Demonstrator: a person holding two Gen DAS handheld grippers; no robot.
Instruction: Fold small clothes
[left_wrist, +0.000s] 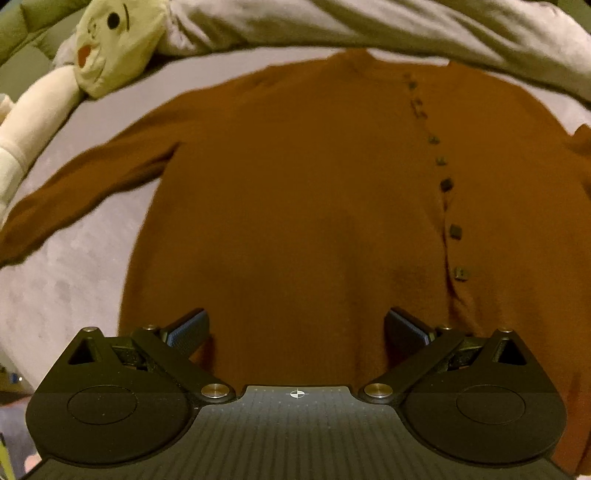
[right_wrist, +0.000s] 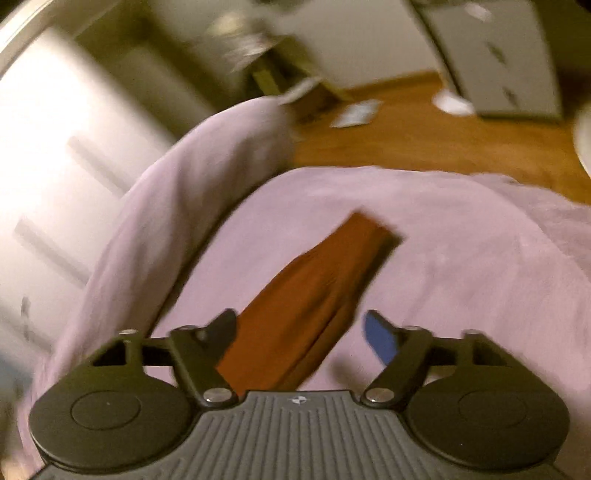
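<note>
A rust-brown buttoned cardigan lies flat, front up, on a lilac bed sheet. Its left sleeve stretches out to the left, and a row of dark buttons runs down right of centre. My left gripper is open and empty, over the cardigan's lower hem. In the right wrist view the other sleeve lies on the sheet, pointing away to the upper right. My right gripper is open, its fingers on either side of that sleeve's near end. This view is blurred.
A cream plush toy lies at the far left of the bed, with a grey blanket bunched behind the cardigan. A rolled lilac cover runs along the left. Beyond the bed edge are a wooden floor and a white drawer unit.
</note>
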